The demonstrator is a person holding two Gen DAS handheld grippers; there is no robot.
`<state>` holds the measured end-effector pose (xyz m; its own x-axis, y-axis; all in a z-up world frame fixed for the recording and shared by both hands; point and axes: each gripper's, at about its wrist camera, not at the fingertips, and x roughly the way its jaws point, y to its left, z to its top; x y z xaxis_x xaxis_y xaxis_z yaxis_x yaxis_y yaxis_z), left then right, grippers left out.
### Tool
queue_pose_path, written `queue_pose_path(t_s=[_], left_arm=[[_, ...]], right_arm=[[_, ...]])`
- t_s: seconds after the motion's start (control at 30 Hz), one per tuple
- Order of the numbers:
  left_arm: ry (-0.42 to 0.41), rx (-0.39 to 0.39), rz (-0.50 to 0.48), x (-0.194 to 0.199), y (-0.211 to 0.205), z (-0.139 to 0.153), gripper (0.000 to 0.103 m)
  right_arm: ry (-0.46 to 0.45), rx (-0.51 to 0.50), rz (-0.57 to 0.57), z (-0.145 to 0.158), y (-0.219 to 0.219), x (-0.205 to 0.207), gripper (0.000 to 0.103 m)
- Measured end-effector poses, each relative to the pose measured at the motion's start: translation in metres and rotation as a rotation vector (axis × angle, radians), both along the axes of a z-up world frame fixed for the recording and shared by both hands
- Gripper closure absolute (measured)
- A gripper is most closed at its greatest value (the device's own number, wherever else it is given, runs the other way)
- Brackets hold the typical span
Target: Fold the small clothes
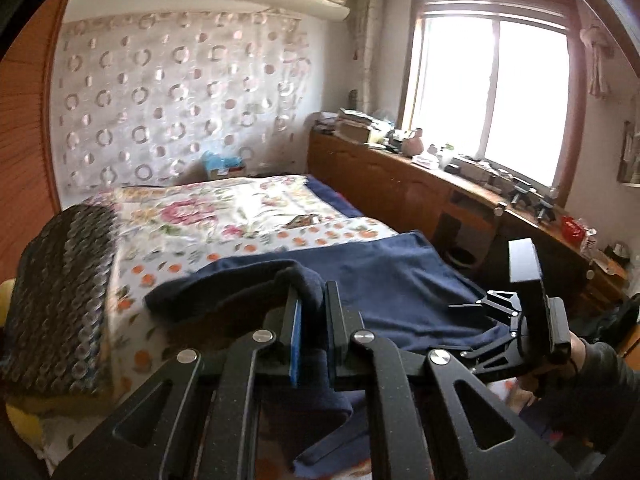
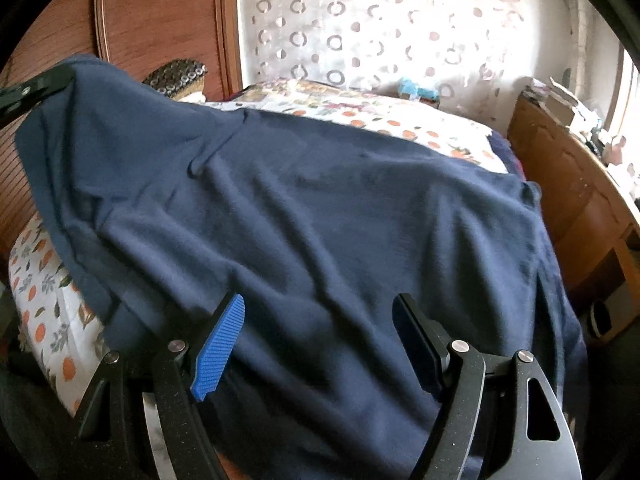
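Observation:
A navy blue garment lies spread over the floral bed. In the left wrist view my left gripper is shut on a bunched edge of the navy garment and holds it lifted off the bed. My right gripper is open, its jaws wide apart over the near edge of the cloth, with blue-padded fingers resting against it. The right gripper also shows in the left wrist view, at the garment's right side. The left gripper shows in the right wrist view, holding the far left corner raised.
The bed has a floral and orange-print cover. A dark patterned pillow lies at its left. A wooden cabinet with clutter runs under the window on the right. A wooden headboard stands at the left.

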<state>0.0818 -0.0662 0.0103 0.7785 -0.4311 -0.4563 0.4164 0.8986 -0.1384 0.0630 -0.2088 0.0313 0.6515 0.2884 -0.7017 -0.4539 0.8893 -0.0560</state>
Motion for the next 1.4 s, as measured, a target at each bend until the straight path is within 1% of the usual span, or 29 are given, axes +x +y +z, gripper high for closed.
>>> queue_pose_path(t_s=[0.17,0.33,0.37,0.5,0.57,0.67,0.7,0.73,0.8,0.83,0.93,1.0,1.07,1.23,1.27,1.4], left_arm=[[-0.003,0.001,-0.059,0.009,-0.026,0.012,0.093],[-0.003,-0.014,-0.121,0.015,-0.056,0.025,0.093],[-0.002,-0.013,-0.145,0.017,-0.067,0.028,0.093],[-0.009,0.019,-0.207,0.016,-0.100,0.038,0.093],[-0.015,0.023,-0.230,0.013,-0.113,0.044,0.093],[-0.023,0.036,-0.233,0.012,-0.126,0.048,0.092],[-0.018,0.050,-0.237,0.011,-0.129,0.047,0.087],[-0.013,0.056,-0.243,0.012,-0.132,0.045,0.085],[-0.006,0.062,-0.254,0.011,-0.133,0.040,0.064],[-0.006,0.063,-0.255,0.009,-0.132,0.038,0.060],[-0.004,0.084,-0.238,0.004,-0.126,0.032,0.055],[0.000,0.089,-0.225,0.002,-0.118,0.027,0.041],[-0.002,0.089,-0.196,-0.001,-0.107,0.022,0.032],[0.014,0.086,-0.114,-0.001,-0.079,0.006,0.031],[0.022,0.089,-0.097,-0.001,-0.072,0.001,0.031],[0.045,0.101,-0.045,-0.002,-0.052,-0.016,0.031]], right_arm=[[-0.052,0.020,-0.058,0.015,-0.032,-0.023,0.025],[-0.082,0.047,-0.117,0.023,-0.057,-0.039,0.025],[-0.086,0.048,-0.126,0.024,-0.061,-0.041,0.025],[-0.107,0.044,-0.156,0.027,-0.070,-0.051,0.025],[-0.122,0.046,-0.170,0.029,-0.070,-0.056,0.025],[-0.136,0.067,-0.178,0.031,-0.071,-0.066,0.025],[-0.138,0.069,-0.179,0.030,-0.069,-0.068,0.025],[-0.137,0.068,-0.179,0.029,-0.068,-0.070,0.025],[-0.136,0.064,-0.180,0.025,-0.065,-0.072,0.025],[-0.133,0.065,-0.179,0.023,-0.062,-0.070,0.025],[-0.125,0.075,-0.175,0.019,-0.061,-0.071,0.025],[-0.121,0.079,-0.168,0.018,-0.060,-0.072,0.025],[-0.114,0.078,-0.155,0.016,-0.058,-0.069,0.025],[-0.087,0.070,-0.120,0.007,-0.047,-0.058,0.025],[-0.078,0.071,-0.110,0.007,-0.051,-0.046,0.025],[-0.050,0.058,-0.074,-0.002,-0.044,-0.035,0.025]])
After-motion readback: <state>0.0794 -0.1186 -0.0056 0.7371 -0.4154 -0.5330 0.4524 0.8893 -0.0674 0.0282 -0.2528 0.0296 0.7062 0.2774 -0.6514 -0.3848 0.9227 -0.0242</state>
